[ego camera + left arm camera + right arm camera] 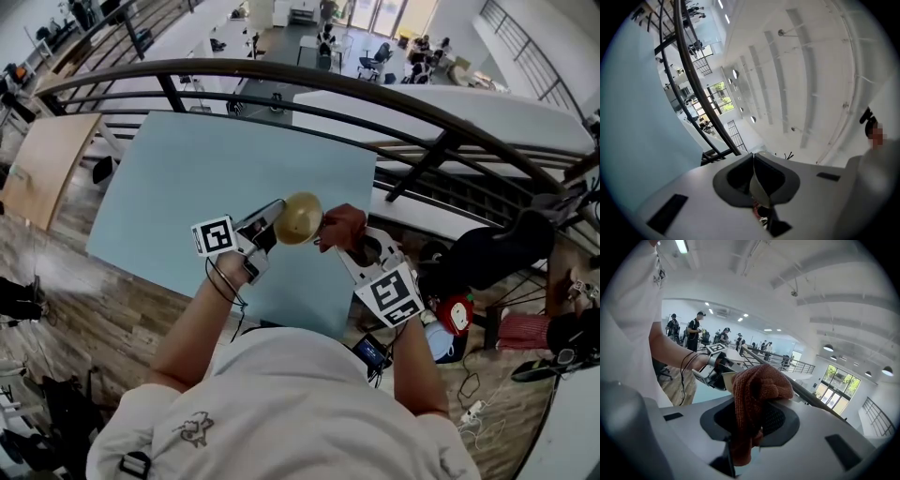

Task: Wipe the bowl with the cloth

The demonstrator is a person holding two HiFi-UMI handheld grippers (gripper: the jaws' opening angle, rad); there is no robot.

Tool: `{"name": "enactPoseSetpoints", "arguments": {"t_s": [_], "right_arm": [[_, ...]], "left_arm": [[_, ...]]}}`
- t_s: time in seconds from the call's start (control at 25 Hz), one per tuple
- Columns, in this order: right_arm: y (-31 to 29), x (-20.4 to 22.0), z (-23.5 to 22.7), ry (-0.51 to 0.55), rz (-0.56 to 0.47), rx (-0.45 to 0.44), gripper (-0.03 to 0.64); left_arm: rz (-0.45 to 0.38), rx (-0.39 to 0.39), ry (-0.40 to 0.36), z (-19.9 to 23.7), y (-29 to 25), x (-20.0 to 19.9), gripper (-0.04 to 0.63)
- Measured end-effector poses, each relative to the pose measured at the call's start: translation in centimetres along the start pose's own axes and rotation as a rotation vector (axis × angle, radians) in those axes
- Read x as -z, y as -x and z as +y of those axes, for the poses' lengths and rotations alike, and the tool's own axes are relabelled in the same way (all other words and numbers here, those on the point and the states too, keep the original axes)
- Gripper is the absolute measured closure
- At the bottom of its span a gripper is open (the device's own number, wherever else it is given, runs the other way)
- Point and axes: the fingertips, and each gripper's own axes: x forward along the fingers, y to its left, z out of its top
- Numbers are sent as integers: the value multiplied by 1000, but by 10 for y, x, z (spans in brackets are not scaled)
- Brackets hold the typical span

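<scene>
While the left gripper [270,227] holds it in the air, the bowl [298,217] shows as round, smooth and tan-gold, its thin pale wall pinched between the closed fingers [736,178]; what is inside it cannot be made out. Just beside it, the right gripper [339,242] has its fingers clamped on the cloth [757,394], a rust-brown, coarse-knit piece bunched into a lump. Below both lies the flat pale-blue counter [216,178], and beyond it curves a dark metal railing [375,94]

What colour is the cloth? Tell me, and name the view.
Rust-red, knitted; the cloth shows best in the right gripper view.
</scene>
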Motion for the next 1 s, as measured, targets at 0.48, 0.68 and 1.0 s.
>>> {"name": "enactPoseSetpoints", "arguments": {"t_s": [0.48,0.68,1.0], "right_arm": [[48,-14,-9,77,-171,-125,503],[56,-15,-22,88,-206,-152,502],[56,-17,-69,-15,-279,-150,503]], "left_arm": [[-51,147,202,-29,-40,63,577],[-60,158,231,-30,-45,80,577],[-51,214,207,-52,-66,94,577]]}}
